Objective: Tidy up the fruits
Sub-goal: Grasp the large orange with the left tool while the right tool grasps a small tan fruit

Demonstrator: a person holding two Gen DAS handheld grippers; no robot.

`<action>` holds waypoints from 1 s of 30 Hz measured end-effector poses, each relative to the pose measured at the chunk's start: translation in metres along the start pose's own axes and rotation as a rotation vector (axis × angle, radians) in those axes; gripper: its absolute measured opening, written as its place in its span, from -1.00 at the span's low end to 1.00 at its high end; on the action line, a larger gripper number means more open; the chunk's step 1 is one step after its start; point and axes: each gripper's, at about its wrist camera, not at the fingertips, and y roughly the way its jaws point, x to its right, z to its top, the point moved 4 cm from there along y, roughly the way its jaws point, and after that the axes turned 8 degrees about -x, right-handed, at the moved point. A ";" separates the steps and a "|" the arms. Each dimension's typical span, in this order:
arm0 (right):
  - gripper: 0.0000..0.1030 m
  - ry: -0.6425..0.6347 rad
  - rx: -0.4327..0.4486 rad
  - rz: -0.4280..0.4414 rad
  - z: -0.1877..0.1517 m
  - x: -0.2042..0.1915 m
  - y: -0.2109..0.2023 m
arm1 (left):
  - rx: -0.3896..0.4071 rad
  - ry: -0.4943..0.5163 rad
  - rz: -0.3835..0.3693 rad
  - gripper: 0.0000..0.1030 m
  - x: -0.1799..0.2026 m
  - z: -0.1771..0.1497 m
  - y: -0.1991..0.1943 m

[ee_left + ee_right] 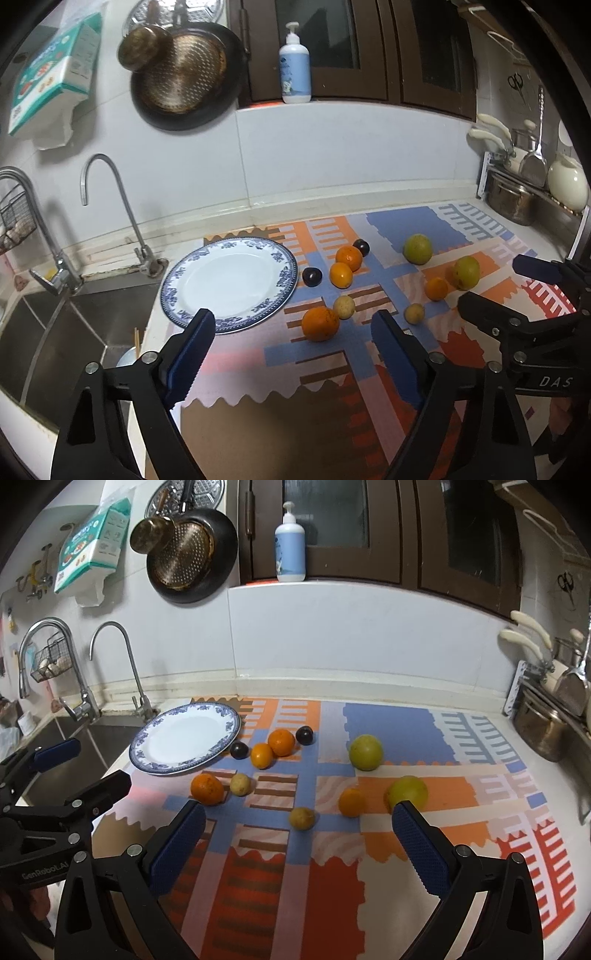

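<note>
A blue-rimmed white plate [229,282] [184,738] lies empty at the mat's left, beside the sink. Several fruits lie loose on the patterned mat: oranges [320,324] [207,788], two dark plums [312,276] [304,735], two green-yellow round fruits [417,249] [365,752], two small tan fruits [344,306] [301,818]. My left gripper [293,325] is open and empty, above the mat just short of the nearest orange. My right gripper [299,816] is open and empty, near the small tan fruit; it also shows in the left wrist view [498,280].
A steel sink [70,325] with two faucets [118,206] lies left of the plate. Pots and utensils on a rack [546,716] stand at the right. A soap bottle [290,544] stands on the ledge; pans [188,550] hang on the back wall.
</note>
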 end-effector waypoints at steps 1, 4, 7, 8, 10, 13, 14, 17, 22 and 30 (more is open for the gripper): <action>0.97 0.001 -0.008 0.004 0.001 0.000 0.005 | -0.006 0.006 -0.007 0.62 0.001 0.001 0.005; 0.87 -0.001 -0.034 0.016 0.004 0.001 0.019 | -0.025 0.024 -0.029 0.55 0.003 0.003 0.019; 0.77 -0.001 -0.072 0.033 0.006 0.002 0.036 | -0.051 0.049 -0.057 0.46 0.007 0.005 0.035; 0.73 -0.001 -0.083 0.038 0.006 0.002 0.041 | -0.062 0.055 -0.066 0.45 0.008 0.005 0.040; 0.66 0.000 -0.107 0.049 0.005 0.003 0.050 | -0.084 0.064 -0.081 0.42 0.010 0.004 0.051; 0.56 0.003 -0.143 0.061 0.003 0.005 0.064 | -0.119 0.076 -0.100 0.34 0.013 0.002 0.066; 0.52 0.005 -0.157 0.065 0.002 0.005 0.069 | -0.129 0.078 -0.103 0.33 0.014 0.002 0.071; 0.40 0.010 -0.195 0.076 -0.001 0.006 0.081 | -0.161 0.080 -0.119 0.26 0.016 0.000 0.085; 0.23 0.018 -0.252 0.093 -0.005 0.007 0.098 | -0.204 0.077 -0.142 0.17 0.017 -0.003 0.103; 0.01 0.031 -0.318 0.110 -0.010 0.009 0.119 | -0.254 0.069 -0.175 0.06 0.018 -0.006 0.124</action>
